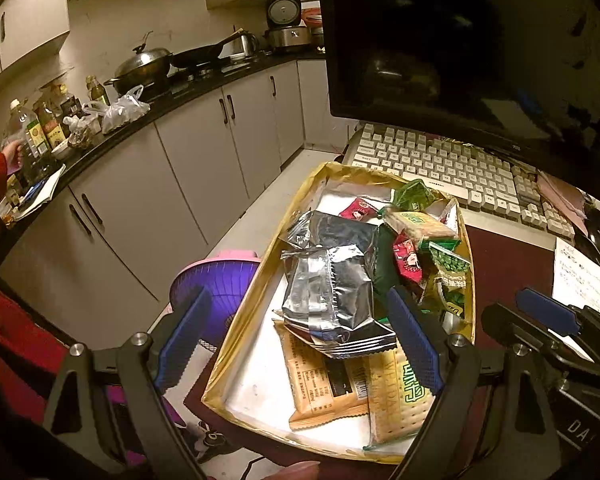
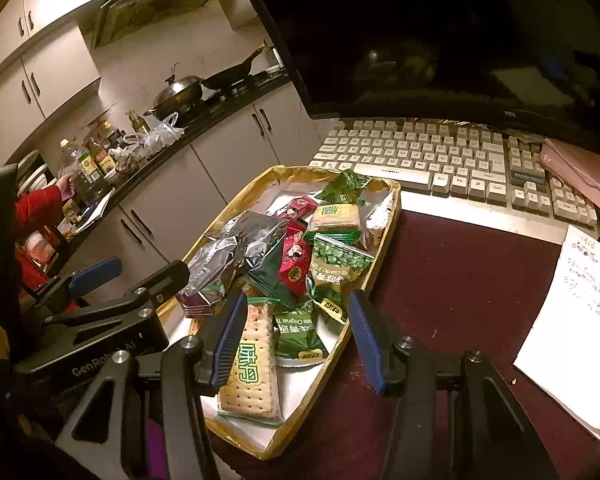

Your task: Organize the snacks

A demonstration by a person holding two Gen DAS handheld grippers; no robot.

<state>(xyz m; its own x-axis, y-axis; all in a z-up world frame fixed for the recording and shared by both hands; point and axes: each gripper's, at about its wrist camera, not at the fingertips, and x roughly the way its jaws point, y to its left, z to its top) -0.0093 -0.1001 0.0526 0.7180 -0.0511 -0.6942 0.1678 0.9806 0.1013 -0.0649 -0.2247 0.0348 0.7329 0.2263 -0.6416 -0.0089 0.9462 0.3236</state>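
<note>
Bare maroon desk (image 2: 452, 280) right of the snack tray (image 2: 380, 248) gives room; keyboard (image 2: 440, 160) and monitor (image 2: 420, 40) block the far side.

The handwriting on the white paper sheet (image 2: 580, 312) is too small to read. The black monitor (image 2: 440, 32) runs past the top edge, and silver foil packets (image 1: 328, 292) hide the tan biscuit pack (image 1: 320, 384) partly.

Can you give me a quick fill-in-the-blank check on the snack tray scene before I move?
1. The snack packets lie piled in a tray lined with ____ foil.
2. Behind the tray stands a white ____, below a dark monitor.
3. The right gripper hovers over the tray with its jaws ____.
4. The cracker packet at the tray's near end bears ____ lettering.

Missing words: gold; keyboard; open; green
</note>
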